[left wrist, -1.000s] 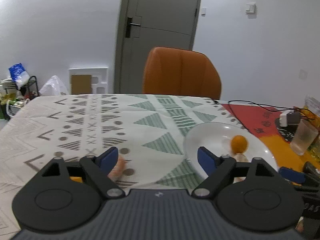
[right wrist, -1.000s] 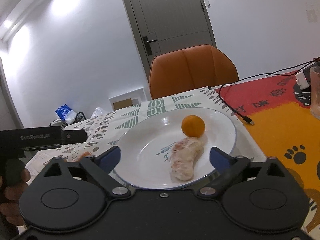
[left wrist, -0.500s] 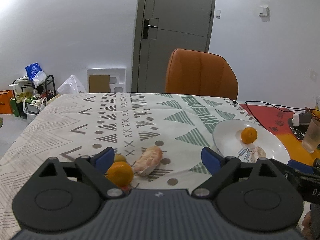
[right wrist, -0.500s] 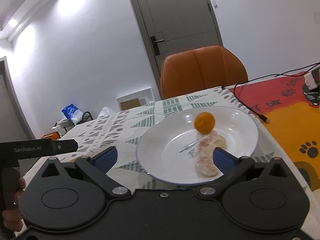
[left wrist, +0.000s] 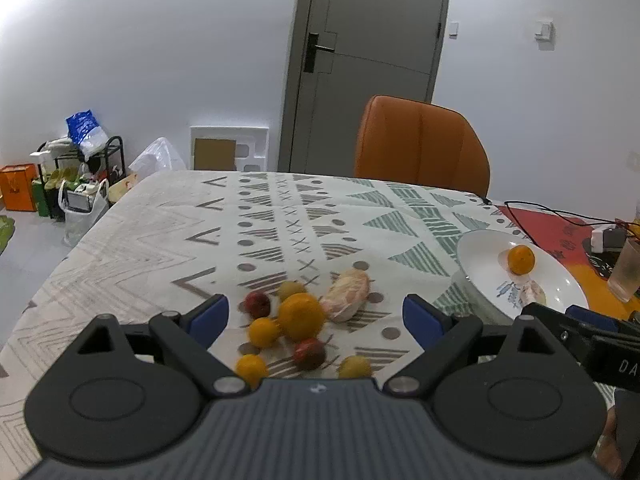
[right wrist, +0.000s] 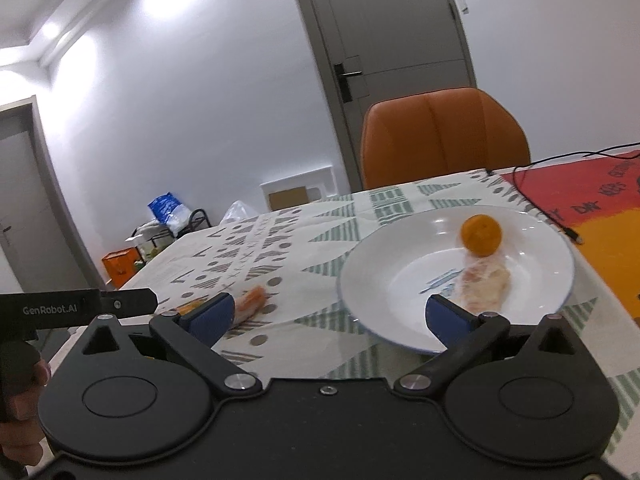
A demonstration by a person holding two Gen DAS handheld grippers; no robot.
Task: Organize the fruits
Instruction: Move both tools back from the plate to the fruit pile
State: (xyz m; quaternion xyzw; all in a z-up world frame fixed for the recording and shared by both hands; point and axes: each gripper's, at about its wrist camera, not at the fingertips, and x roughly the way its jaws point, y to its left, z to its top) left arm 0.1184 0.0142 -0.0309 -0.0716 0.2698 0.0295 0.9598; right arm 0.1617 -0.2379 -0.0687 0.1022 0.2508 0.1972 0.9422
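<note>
Fruits [left wrist: 301, 316] were heaped on the patterned tablecloth [left wrist: 168, 240], framed by the widely parted, empty jaws of the left gripper [left wrist: 316, 316]. At three o'clock an orange [left wrist: 521, 259] was seen on the white plate [left wrist: 480, 256]. The right gripper [right wrist: 328, 312] was likewise spread open, nothing held.

On the table [left wrist: 168, 236], a cluster of fruits [left wrist: 300, 328] lies near and left; the plate [left wrist: 480, 256] sits right, holding an orange [left wrist: 521, 259]. A chair [left wrist: 420, 148] stands behind.
</note>
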